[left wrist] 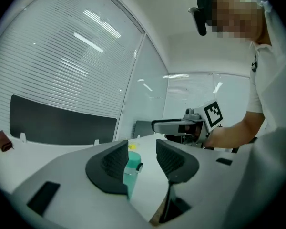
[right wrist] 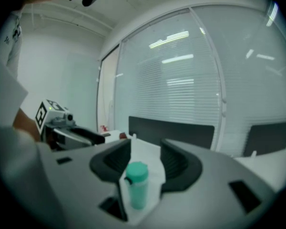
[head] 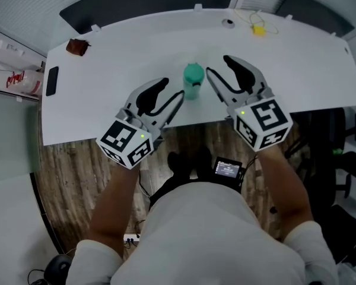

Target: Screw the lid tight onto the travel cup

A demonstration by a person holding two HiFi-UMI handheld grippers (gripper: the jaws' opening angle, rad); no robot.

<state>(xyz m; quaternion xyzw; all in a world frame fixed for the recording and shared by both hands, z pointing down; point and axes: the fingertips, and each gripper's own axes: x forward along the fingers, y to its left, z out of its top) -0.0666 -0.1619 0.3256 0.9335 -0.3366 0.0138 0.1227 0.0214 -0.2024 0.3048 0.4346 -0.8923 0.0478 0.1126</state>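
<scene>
A green travel cup [head: 193, 81] with its green lid on top stands upright near the front edge of the white table [head: 308, 70]. My left gripper [head: 173, 88] is just left of the cup, open, with nothing between its jaws. My right gripper [head: 218, 64] is just right of the cup, also open and empty. In the left gripper view the cup [left wrist: 131, 171] shows partly behind the left jaw, beyond my left gripper [left wrist: 142, 149]. In the right gripper view the cup [right wrist: 137, 185] stands ahead of my right gripper [right wrist: 145, 149], untouched.
A small brown object [head: 78, 46] and a flat black item [head: 51, 81] lie at the table's left end. A yellow item [head: 258, 30] and a round grommet [head: 228, 23] are at the back. The person stands at the table's front edge.
</scene>
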